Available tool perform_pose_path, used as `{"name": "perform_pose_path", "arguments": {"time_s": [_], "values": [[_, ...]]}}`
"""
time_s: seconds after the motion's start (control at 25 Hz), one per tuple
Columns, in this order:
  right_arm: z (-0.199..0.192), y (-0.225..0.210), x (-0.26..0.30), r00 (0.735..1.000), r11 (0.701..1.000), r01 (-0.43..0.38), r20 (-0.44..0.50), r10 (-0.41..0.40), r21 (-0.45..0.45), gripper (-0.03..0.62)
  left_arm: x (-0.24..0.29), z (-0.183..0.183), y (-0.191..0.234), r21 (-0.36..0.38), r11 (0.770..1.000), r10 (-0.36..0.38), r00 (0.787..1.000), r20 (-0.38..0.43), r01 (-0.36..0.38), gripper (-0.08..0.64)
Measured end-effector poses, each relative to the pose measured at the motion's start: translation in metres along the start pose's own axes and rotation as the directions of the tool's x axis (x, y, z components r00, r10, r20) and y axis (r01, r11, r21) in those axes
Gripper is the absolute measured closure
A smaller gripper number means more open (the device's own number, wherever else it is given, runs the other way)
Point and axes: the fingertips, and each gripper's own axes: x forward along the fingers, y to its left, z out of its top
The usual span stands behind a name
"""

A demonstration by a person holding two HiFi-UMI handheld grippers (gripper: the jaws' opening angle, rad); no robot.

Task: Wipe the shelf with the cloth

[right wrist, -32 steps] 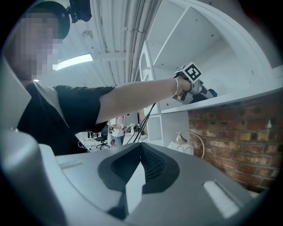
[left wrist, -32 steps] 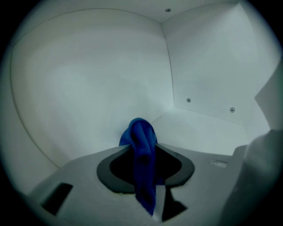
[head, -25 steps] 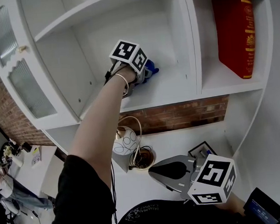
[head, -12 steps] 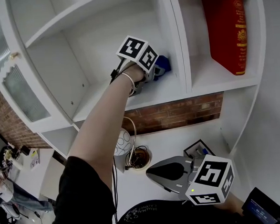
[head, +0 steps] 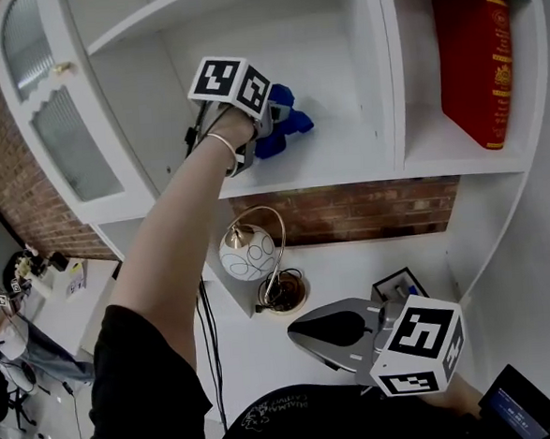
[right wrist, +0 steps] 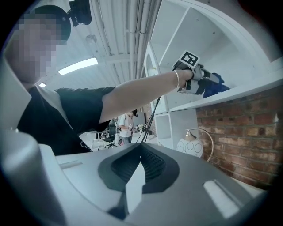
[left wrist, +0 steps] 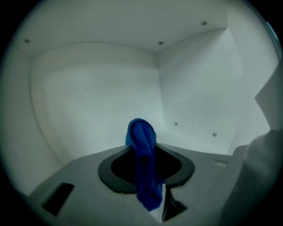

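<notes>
The left gripper (head: 270, 122) had slid leftward along the white shelf (head: 346, 167), away from the divider (head: 377, 66); its jaws were clamped on the blue cloth (head: 290, 124), which lay on that shelf. The right gripper (right wrist: 138, 170) hung low, jaws together on nothing.

Soft, woven blue cloth (head: 292, 123); smooth matt painted shelf (head: 337, 163); rough brick wall (head: 350, 213); slightly glossy book (head: 475, 59) cover.

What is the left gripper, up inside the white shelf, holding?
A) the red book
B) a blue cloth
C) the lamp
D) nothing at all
B: the left gripper view shows the blue cloth pinched between the shut jaws of the left gripper, inside a compartment of the white shelf.
</notes>
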Motion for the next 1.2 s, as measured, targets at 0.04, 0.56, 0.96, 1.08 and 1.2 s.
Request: {"name": "perform_pose_path", "arguments": {"time_s": [0.04,0.56,0.96,1.08,1.2], "values": [[0.0,0.004,0.003,1.0,1.0,-0.018,-0.005,0.018,-0.004,0.584,-0.012,-0.011,0.018,-0.008,0.998,0.062,0.998,-0.034,-0.062,0.445],[-0.018,0.04,0.006,0.993,0.995,-0.098,-0.065,0.095,-0.036,0.584,-0.058,-0.091,0.069,0.051,0.952,0.305,0.924,-0.232,-0.302,0.446],[-0.024,0.044,-0.014,0.997,0.997,-0.071,-0.027,0.07,-0.027,0.584,-0.023,-0.071,0.0,0.096,0.982,0.181,0.958,-0.221,-0.164,0.451],[-0.023,0.046,-0.017,0.998,0.997,-0.066,-0.023,0.065,-0.034,0.584,-0.01,-0.064,-0.027,0.178,0.974,0.18,0.957,-0.229,-0.141,0.451],[-0.024,0.046,-0.018,0.998,0.997,-0.062,-0.025,0.061,-0.042,0.584,0.002,-0.057,-0.047,0.248,0.961,0.185,0.956,-0.23,-0.126,0.453]]}}
